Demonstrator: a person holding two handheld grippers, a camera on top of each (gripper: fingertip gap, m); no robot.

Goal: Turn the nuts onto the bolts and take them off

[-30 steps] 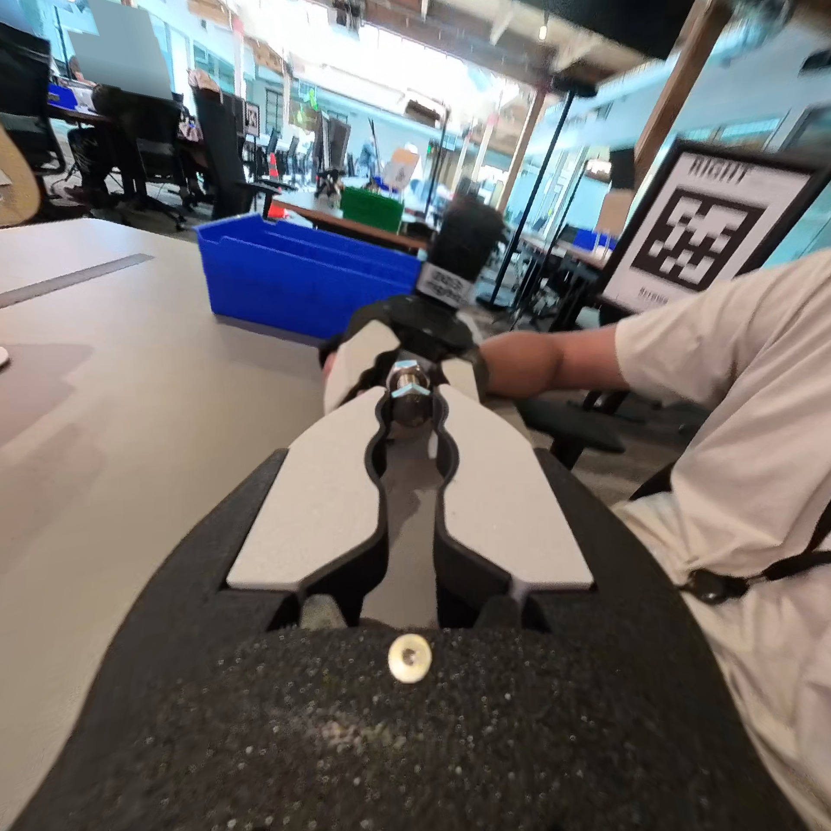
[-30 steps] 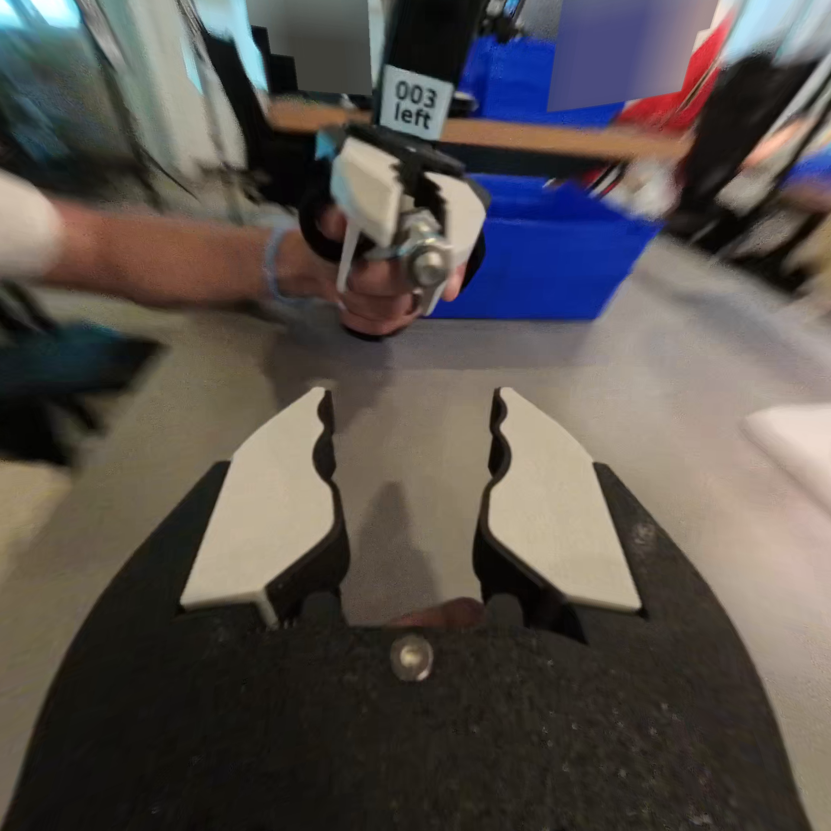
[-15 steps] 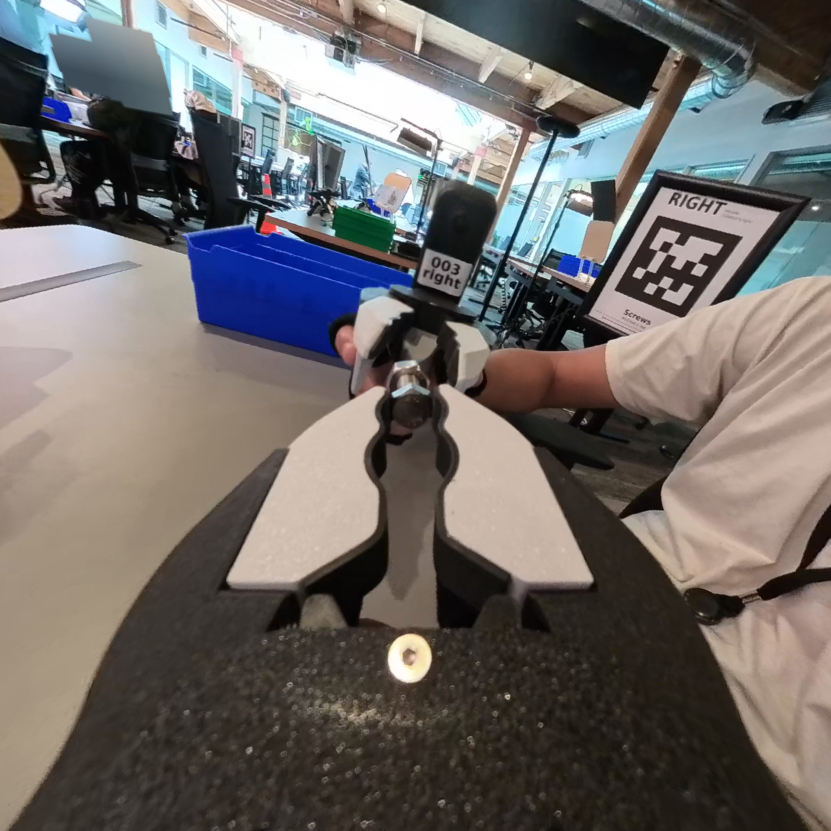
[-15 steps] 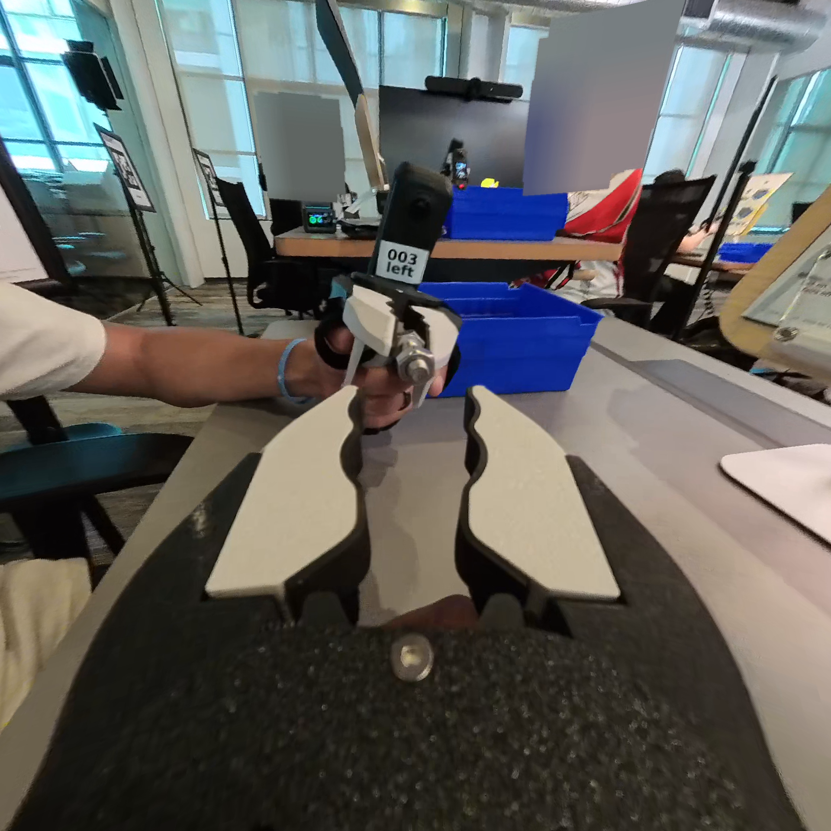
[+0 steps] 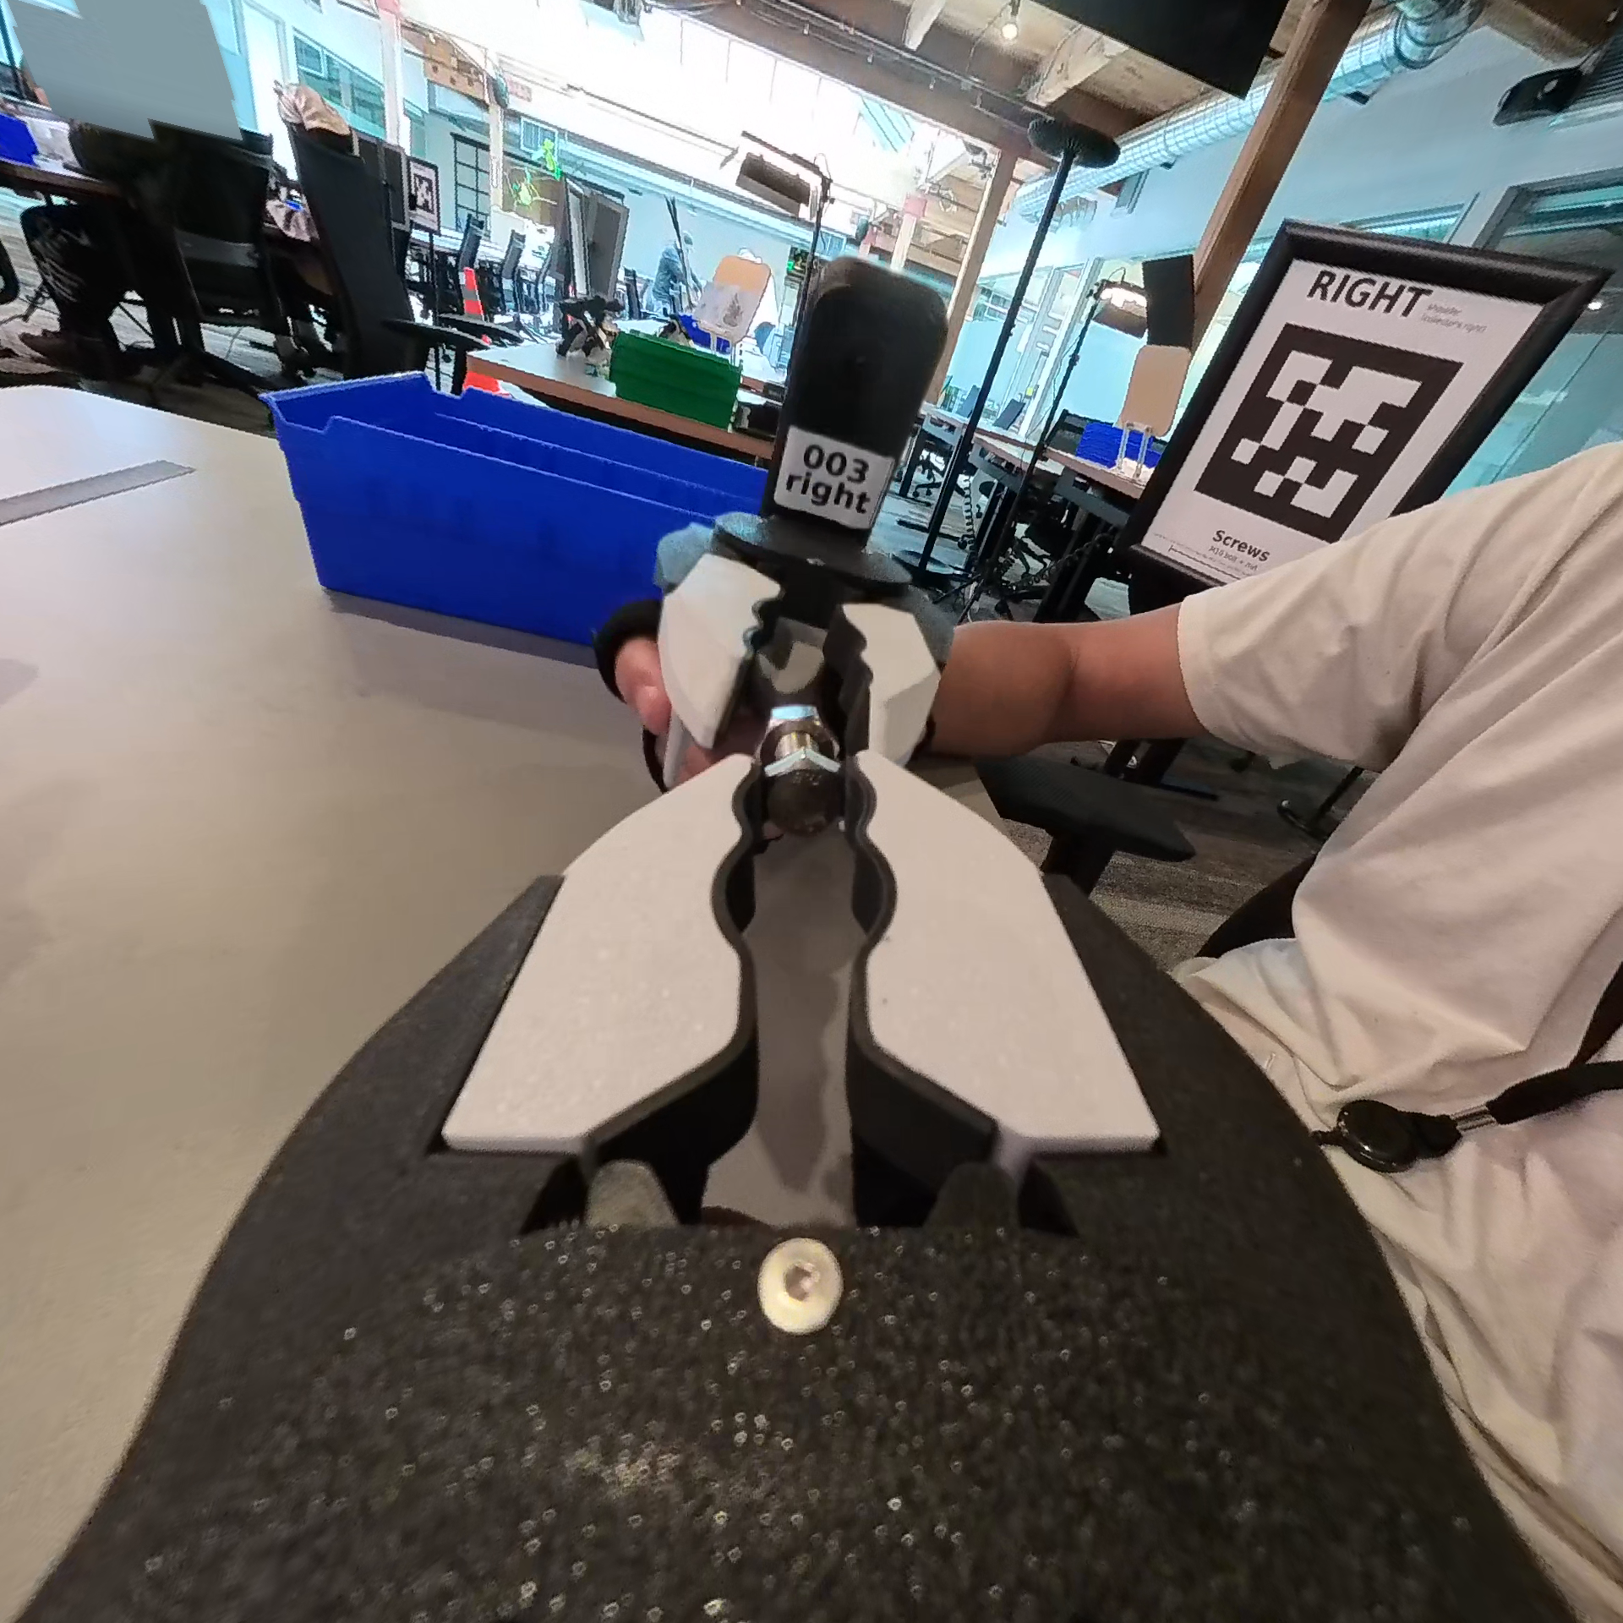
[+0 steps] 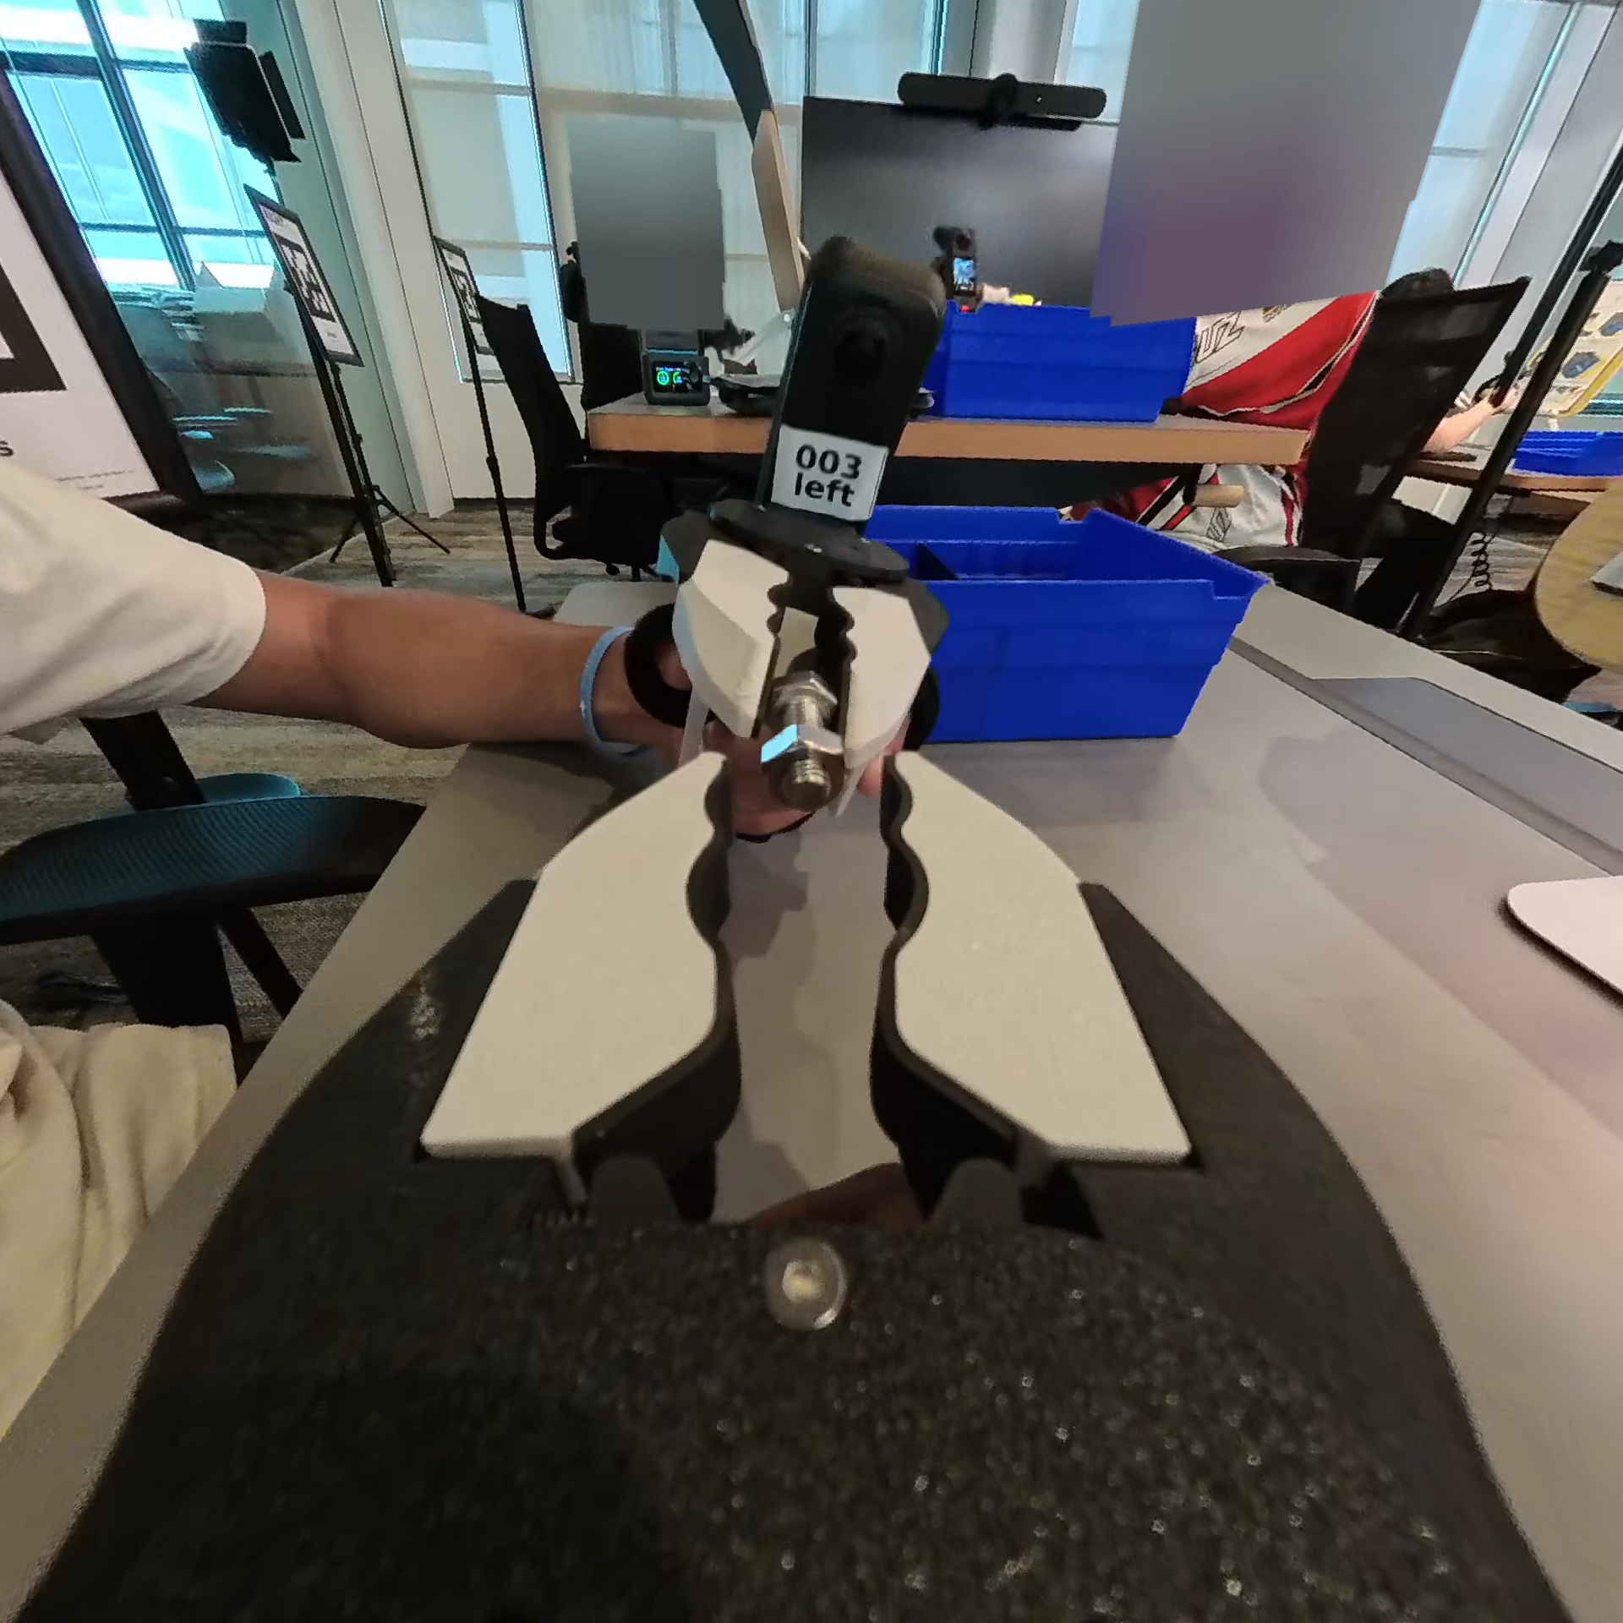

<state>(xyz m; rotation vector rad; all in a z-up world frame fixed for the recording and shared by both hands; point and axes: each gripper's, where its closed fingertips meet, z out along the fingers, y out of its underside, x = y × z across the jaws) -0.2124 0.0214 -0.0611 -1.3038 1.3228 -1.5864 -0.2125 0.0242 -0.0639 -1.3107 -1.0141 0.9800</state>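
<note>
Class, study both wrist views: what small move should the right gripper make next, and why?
Probably close the right gripper on the nut. The left gripper is shut on the bolt, whose threaded end points at the right gripper; the right fingers flank the nut but look apart from it.

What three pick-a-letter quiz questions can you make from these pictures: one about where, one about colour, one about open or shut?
1. Where is the silver metal bolt?
A. in a cup
B. in the left claw
C. on a plate

2. What colour is the plastic bin on the grey table?
A. yellow
B. pink
C. blue

3. How is the right claw?
A. open
B. shut on the bolt
C. shut on the bin

Answers:
1 B, the left claw's fingers pinch the bolt.
2 C, the bin's walls are bright blue.
3 A, its fingers stand apart on either side of the bolt's end.
</note>
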